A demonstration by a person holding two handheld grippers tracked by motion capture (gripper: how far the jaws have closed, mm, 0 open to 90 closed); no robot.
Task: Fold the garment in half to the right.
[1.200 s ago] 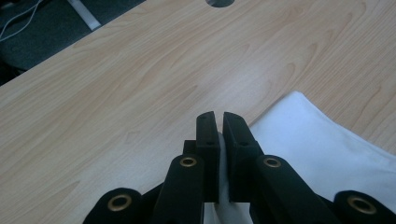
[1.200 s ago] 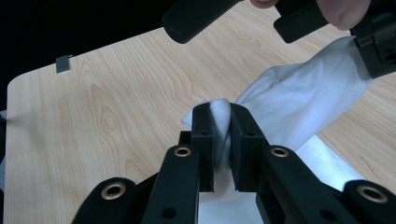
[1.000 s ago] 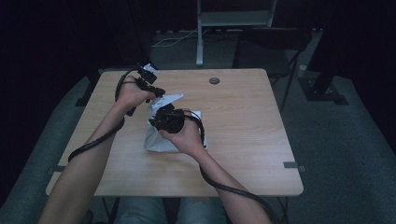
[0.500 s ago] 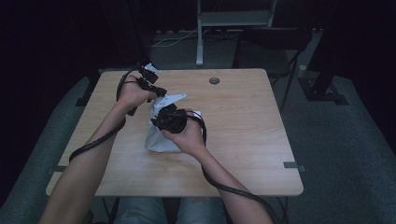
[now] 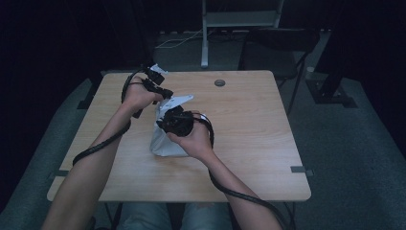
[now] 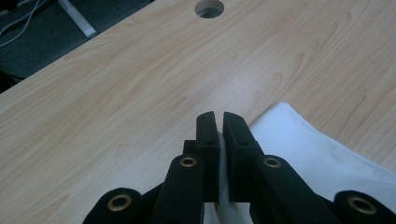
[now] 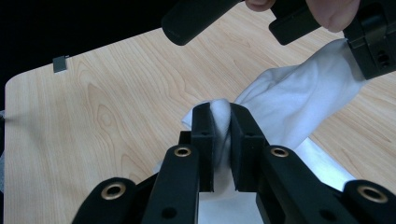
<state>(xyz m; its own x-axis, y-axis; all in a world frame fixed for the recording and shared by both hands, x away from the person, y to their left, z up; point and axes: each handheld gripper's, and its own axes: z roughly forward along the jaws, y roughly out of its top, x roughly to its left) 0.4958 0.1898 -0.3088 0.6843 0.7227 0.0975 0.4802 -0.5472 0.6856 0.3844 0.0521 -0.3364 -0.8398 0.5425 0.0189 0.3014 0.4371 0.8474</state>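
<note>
Both grippers clamp the white cloth point(image 5: 165, 139) — left gripper point(image 6: 218, 122) at its edge (right gripper point(image 7: 220, 114) on a bunched fold) — above the table point(image 5: 249, 124)

A dark recording lab: lone wooden table point(image 5: 249, 143), floor cables point(image 5: 179, 40)

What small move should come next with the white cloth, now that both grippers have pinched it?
Probably draw the two apart to spread it. The left gripper and right gripper are each shut on the white cloth, which hangs bunched between them above the table.
</note>
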